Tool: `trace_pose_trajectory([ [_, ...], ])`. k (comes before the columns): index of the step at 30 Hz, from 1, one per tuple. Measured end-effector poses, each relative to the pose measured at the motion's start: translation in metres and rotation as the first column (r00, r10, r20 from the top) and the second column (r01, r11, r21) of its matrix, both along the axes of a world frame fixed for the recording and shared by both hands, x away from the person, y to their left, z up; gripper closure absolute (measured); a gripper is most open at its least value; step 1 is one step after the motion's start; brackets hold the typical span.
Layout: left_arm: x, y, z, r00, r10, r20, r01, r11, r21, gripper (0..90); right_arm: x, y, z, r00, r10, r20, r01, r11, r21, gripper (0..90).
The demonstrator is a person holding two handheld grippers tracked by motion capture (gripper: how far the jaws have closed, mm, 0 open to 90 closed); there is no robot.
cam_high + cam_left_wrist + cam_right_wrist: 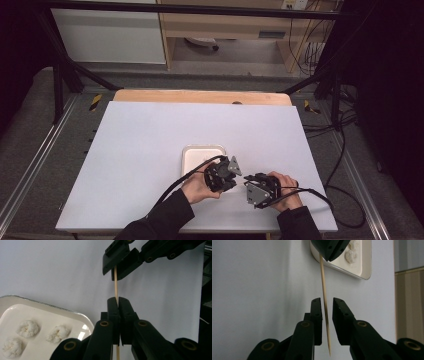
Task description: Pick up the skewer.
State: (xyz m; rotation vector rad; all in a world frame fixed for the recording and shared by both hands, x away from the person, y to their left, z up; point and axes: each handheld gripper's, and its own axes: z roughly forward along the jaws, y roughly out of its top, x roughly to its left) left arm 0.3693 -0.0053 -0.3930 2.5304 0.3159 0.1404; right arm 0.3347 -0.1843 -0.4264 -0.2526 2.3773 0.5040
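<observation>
A thin wooden skewer (116, 287) runs between my two grippers above the white table. My left gripper (117, 301) is shut on it near one end, beside the front right corner of a white tray (192, 152). My right gripper (327, 302) stands around the skewer (324, 285) close to its pointed end. A gap shows between its pads, with the stick near the left one. In the left gripper view the right gripper (117, 270) sits at the top, at the stick's far end. Three white doughy lumps (27, 328) lie in the tray (50, 306).
The white board (150, 150) covers the table, with a wooden strip (200, 96) along its far edge. Both hands work near the board's front edge, right of centre. Cables trail from each gripper, and one (340, 200) loops off the board's right side.
</observation>
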Motion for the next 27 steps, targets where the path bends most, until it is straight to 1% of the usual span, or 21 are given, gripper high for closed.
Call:
trace_pose_trajectory([
  [5, 0.000, 0.000, 0.000, 1.0000, -0.004, -0.002, 0.004, 1.0000, 0.002, 88.4, -0.001, 0.000, -0.001, 0.9998, 0.014, -0.012, -0.014, 1.000, -0.020, 84.5],
  [8, -0.001, 0.000, 0.000, 1.0000, -0.009, -0.002, 0.009, 0.9999, 0.005, 88.3, -0.002, 0.000, -0.002, 0.9996, 0.027, -0.009, -0.027, 0.999, -0.034, 87.1],
  [9, -0.001, 0.000, 0.000, 1.0000, -0.010, -0.002, 0.010, 0.9999, 0.006, 88.3, -0.002, 0.000, -0.002, 0.9997, 0.023, -0.007, -0.023, 0.999, -0.031, 87.7],
  [12, 0.000, 0.001, -0.001, 1.0000, -0.005, -0.008, 0.005, 1.0000, 0.005, 88.3, -0.002, 0.000, -0.002, 0.9992, 0.038, 0.009, -0.038, 0.999, -0.040, 88.2],
  [17, 0.000, 0.002, 0.000, 0.9999, -0.010, -0.008, 0.010, 0.9999, 0.012, 87.6, -0.003, 0.000, -0.001, 0.9990, 0.045, -0.003, -0.045, 0.998, -0.045, 88.7],
  [18, 0.000, 0.002, 0.001, 0.9999, -0.010, -0.006, 0.010, 0.9998, 0.016, 87.1, -0.003, 0.001, -0.001, 0.9990, 0.045, 0.000, -0.045, 0.998, -0.047, 88.7],
  [20, 0.001, 0.004, 0.002, 1.0000, -0.002, -0.007, 0.003, 0.9995, 0.031, 82.5, -0.003, 0.000, -0.001, 0.9992, 0.040, 0.002, -0.040, 0.997, -0.060, 88.7],
  [21, 0.002, 0.006, 0.004, 0.9999, -0.002, -0.013, 0.002, 0.9992, 0.039, 80.4, -0.003, 0.000, -0.001, 0.9992, 0.039, 0.003, -0.039, 0.997, -0.063, 88.7],
  [23, 0.003, 0.009, 0.006, 0.9999, 0.003, -0.017, -0.002, 0.9981, 0.061, 75.9, -0.003, 0.000, -0.001, 0.9993, 0.036, 0.008, -0.036, 0.997, -0.072, 88.7],
  [25, 0.004, 0.012, 0.007, 0.9994, 0.008, -0.035, -0.005, 0.9962, 0.087, 71.4, -0.003, 0.000, -0.001, 0.9992, 0.039, 0.009, -0.038, 0.996, -0.075, 88.7],
  [27, 0.005, 0.014, 0.008, 0.9989, 0.011, -0.046, -0.006, 0.9942, 0.107, 69.5, -0.003, 0.000, -0.001, 0.9995, 0.030, 0.005, -0.029, 0.996, -0.082, 88.7],
])
